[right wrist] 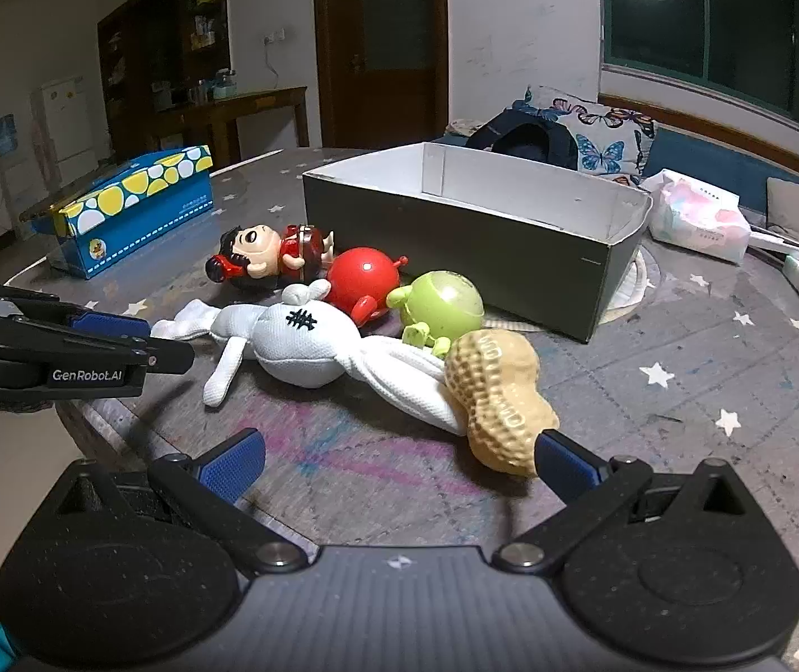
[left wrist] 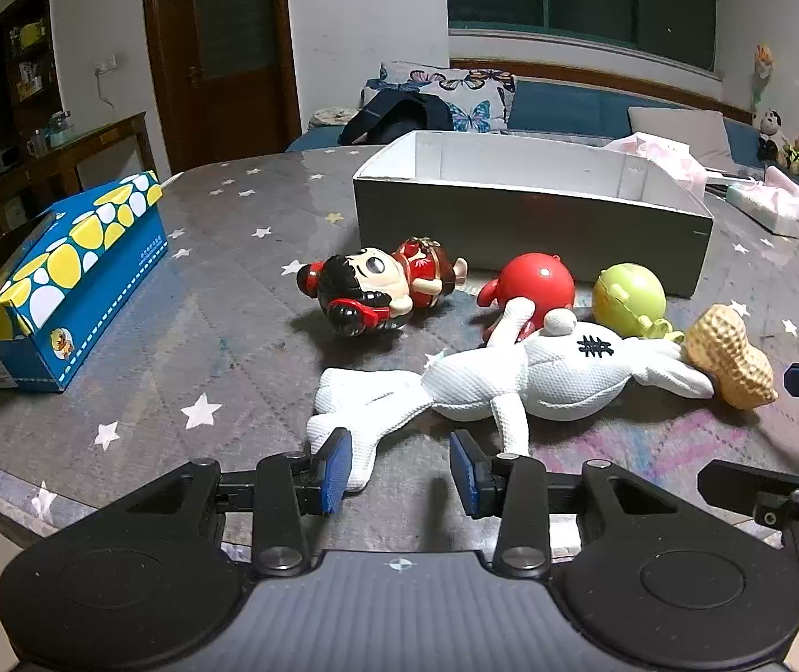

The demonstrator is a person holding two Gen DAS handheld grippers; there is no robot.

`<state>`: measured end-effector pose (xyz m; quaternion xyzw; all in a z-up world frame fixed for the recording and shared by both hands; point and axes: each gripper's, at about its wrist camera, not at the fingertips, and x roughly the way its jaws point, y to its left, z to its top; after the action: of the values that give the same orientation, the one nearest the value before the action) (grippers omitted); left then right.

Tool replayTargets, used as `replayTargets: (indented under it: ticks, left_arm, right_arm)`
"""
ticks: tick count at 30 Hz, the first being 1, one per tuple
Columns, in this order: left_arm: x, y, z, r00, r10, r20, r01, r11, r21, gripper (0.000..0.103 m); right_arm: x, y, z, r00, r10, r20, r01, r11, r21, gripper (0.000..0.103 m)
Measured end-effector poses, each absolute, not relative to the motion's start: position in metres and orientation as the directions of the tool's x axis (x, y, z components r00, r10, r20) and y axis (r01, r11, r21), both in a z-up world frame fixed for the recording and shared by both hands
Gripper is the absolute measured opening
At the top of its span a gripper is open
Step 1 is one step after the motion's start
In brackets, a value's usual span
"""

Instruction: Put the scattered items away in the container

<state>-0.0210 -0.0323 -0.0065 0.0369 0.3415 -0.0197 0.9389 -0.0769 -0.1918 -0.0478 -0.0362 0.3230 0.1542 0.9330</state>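
A grey open box with a white inside stands on the table. In front of it lie a doll figure in red, a red ball toy, a green ball toy, a white plush rabbit and a peanut toy. My left gripper is open at the rabbit's ear end. My right gripper is open wide, its right pad next to the peanut. Both are empty.
A blue and yellow spotted tissue box lies at the table's left. Tissue packs lie right of the grey box. The table edge is close below the left gripper. The left gripper shows in the right wrist view.
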Motion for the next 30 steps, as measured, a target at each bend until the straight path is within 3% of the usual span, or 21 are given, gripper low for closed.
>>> replayTargets:
  ticks: [30]
  left_arm:
    - [-0.0181, -0.0354, -0.0118, 0.750, -0.007, -0.662, 0.070, 0.995, 0.068, 0.041]
  right_arm:
    - [-0.0725, -0.1899, -0.0523, 0.729, 0.269, -0.629, -0.316, 0.948, 0.039, 0.103]
